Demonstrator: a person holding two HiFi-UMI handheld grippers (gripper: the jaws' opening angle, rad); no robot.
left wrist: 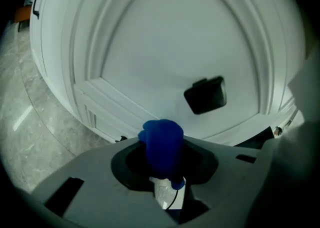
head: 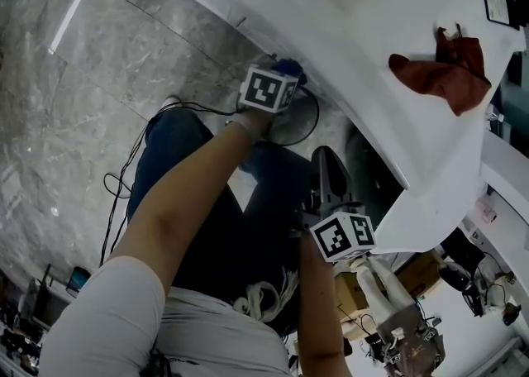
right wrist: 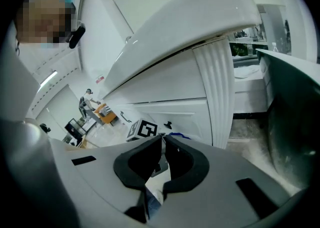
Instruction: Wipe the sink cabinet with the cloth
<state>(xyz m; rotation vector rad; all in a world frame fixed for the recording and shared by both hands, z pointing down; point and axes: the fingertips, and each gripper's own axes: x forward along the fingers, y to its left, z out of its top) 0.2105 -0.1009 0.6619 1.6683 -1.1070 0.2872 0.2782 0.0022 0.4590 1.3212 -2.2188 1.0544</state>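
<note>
Left gripper view: clamped blue cloth (left wrist: 162,144)

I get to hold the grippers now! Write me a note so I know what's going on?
Left gripper: shut on the blue cloth and pointed at the white cabinet door with the black handle.
Right gripper: shut, with nothing in it, held low beside the cabinet.
A dark red cloth lies on the countertop, untouched.
Done: the cloth is picked up and aimed at the door. The pictures do not show whether any of the door has been wiped.
Left: press the blue cloth to the door and wipe across it, including round the handle.
</note>
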